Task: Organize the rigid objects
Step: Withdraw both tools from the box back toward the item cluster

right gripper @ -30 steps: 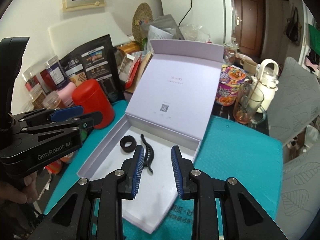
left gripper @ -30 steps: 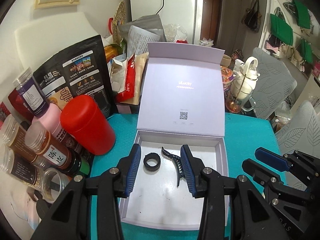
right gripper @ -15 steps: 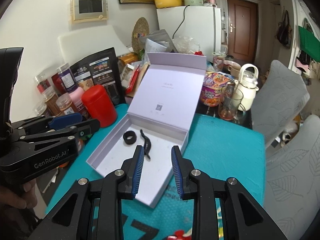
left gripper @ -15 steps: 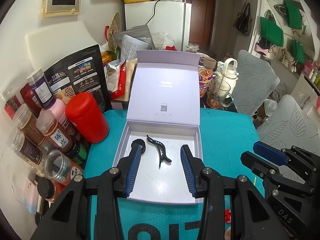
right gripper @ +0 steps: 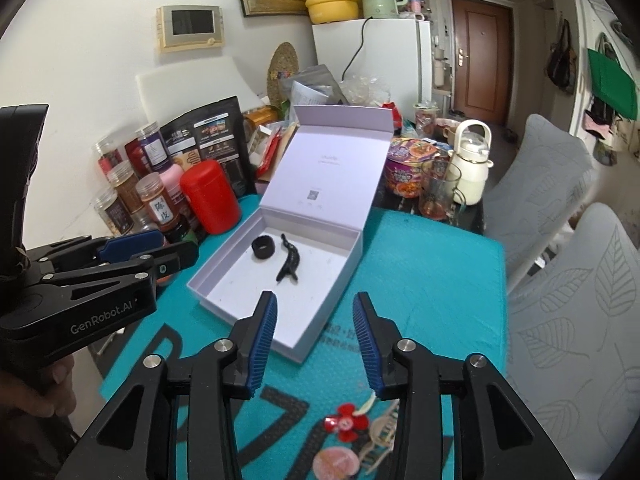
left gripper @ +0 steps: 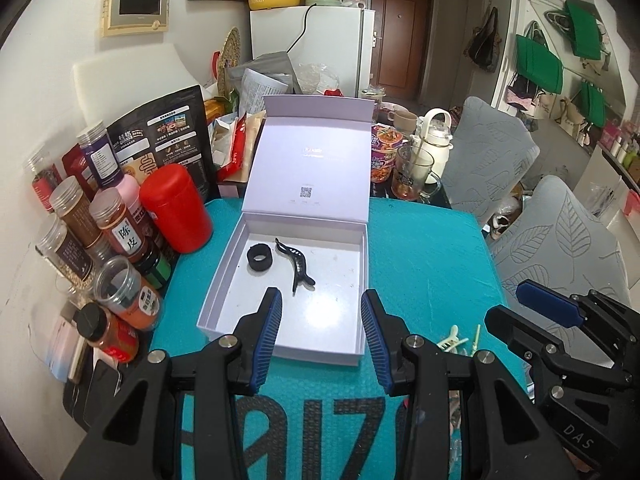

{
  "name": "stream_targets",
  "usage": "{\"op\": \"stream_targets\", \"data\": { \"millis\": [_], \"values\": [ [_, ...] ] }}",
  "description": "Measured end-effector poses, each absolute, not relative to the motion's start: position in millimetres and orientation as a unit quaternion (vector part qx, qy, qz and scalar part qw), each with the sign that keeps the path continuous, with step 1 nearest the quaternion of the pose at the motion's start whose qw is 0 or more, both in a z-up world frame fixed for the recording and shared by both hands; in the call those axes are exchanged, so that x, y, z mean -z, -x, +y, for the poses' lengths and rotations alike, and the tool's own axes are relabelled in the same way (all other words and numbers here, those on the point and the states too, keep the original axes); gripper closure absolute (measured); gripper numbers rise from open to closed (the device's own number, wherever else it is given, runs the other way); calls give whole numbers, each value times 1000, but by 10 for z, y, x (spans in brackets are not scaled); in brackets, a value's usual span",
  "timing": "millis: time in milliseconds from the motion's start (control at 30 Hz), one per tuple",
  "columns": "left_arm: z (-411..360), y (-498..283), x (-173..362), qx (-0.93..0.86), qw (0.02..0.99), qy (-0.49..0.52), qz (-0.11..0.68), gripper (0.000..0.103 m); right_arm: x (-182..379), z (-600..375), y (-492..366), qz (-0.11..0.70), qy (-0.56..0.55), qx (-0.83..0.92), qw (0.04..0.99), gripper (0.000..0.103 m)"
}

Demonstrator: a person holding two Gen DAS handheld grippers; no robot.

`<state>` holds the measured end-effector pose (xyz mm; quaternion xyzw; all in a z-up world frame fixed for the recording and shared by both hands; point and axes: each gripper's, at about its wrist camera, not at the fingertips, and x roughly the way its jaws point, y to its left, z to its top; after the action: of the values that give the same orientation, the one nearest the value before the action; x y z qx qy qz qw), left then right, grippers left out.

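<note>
Left wrist view: left gripper [left gripper: 322, 332] jaws apart, empty, over the near edge of the white box [left gripper: 224, 276]. Right gripper [right gripper: 314, 334] jaws just opened, nothing between. Ahead inside the box: black hair clip [left gripper: 295, 261], black ring [left gripper: 259, 258] left of it.

The box [left gripper: 224, 280] was pale lilac, the hair clip [left gripper: 296, 264] and ring [left gripper: 259, 258] inside black, the mat [left gripper: 424, 256] teal, the canister [left gripper: 176, 208] beside the box red.
</note>
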<state>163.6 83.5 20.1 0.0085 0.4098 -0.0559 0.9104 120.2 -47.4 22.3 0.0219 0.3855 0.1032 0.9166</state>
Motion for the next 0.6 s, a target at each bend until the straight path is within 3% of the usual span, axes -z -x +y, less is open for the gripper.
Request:
{"op": "stream_targets", "data": {
  "millis": [67,200,600],
  "values": [
    [779,-1540,-221,52,911,-8,409,62,-253,-537,-1104,384,-23,-106,917,60],
    [679,-1369,-244,46,911,0,410,34,-306,-666,-944,382,-22,-110,917,56],
    [350,-951,-341,6,914,1,405,34,-429,-1067,-602,380,-11,-136,915,41]
  ]
}}
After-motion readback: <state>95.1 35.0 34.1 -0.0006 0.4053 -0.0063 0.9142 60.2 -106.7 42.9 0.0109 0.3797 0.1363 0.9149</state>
